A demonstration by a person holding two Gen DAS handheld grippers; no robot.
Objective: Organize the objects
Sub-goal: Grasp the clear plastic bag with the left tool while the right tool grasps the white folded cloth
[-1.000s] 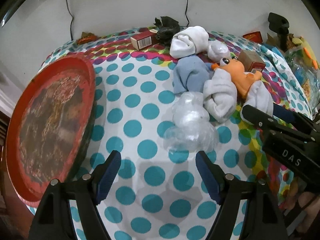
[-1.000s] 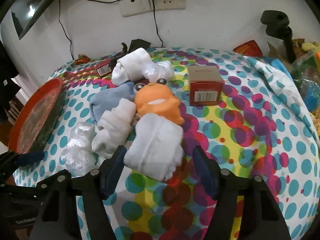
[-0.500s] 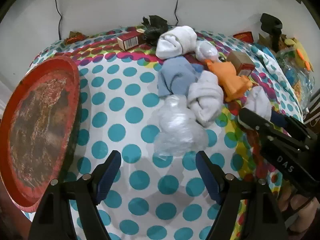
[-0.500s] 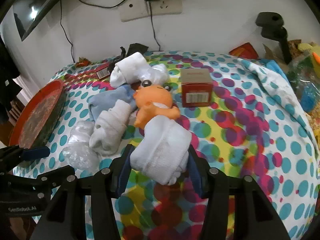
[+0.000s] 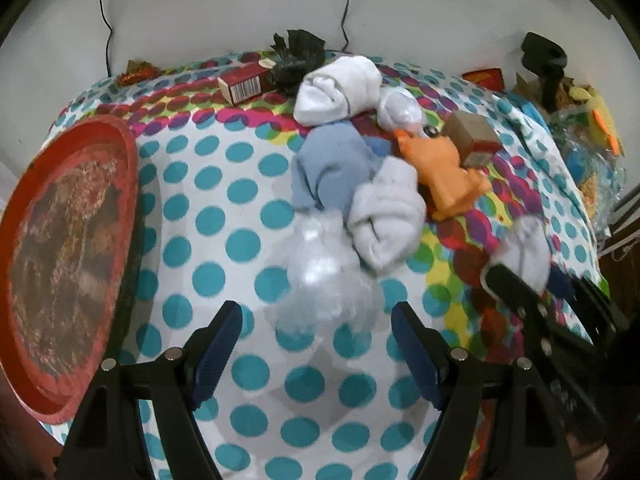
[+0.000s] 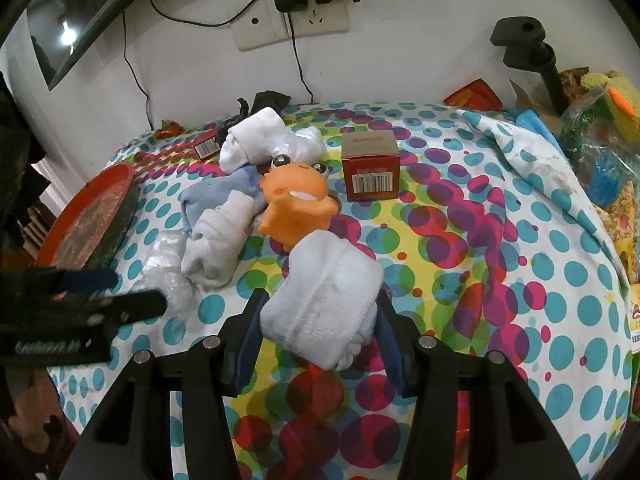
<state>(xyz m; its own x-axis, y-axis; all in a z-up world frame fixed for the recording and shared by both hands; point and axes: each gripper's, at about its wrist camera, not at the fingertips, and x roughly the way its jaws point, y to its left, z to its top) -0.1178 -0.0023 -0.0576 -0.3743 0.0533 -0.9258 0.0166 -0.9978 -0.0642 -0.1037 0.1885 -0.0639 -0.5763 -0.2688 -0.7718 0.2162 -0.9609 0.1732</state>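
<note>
A rolled white sock (image 6: 328,280) sits between the blue pads of my right gripper (image 6: 319,312), which is shut on it just above the dotted tablecloth (image 6: 500,280). The same roll (image 5: 524,248) shows at the right of the left wrist view. My left gripper (image 5: 316,320) is open, with nothing between its fingers. A crumpled clear plastic bag (image 5: 324,276) lies just ahead of its tips. Behind that lie another white sock (image 5: 384,212), a blue cloth (image 5: 332,168) and an orange toy (image 6: 296,200).
A round red tray (image 5: 64,248) rests at the table's left edge. A red box (image 6: 370,172) stands behind the toy; a smaller box (image 5: 242,84), a white roll (image 5: 340,88) and black scrap (image 5: 298,56) lie near the wall. Bags and a black stand (image 6: 528,48) crowd the right.
My right jaws have closed from wide apart onto the rolled white sock, which now sits a little further from the orange toy. The left gripper stays open over the plastic bag.
</note>
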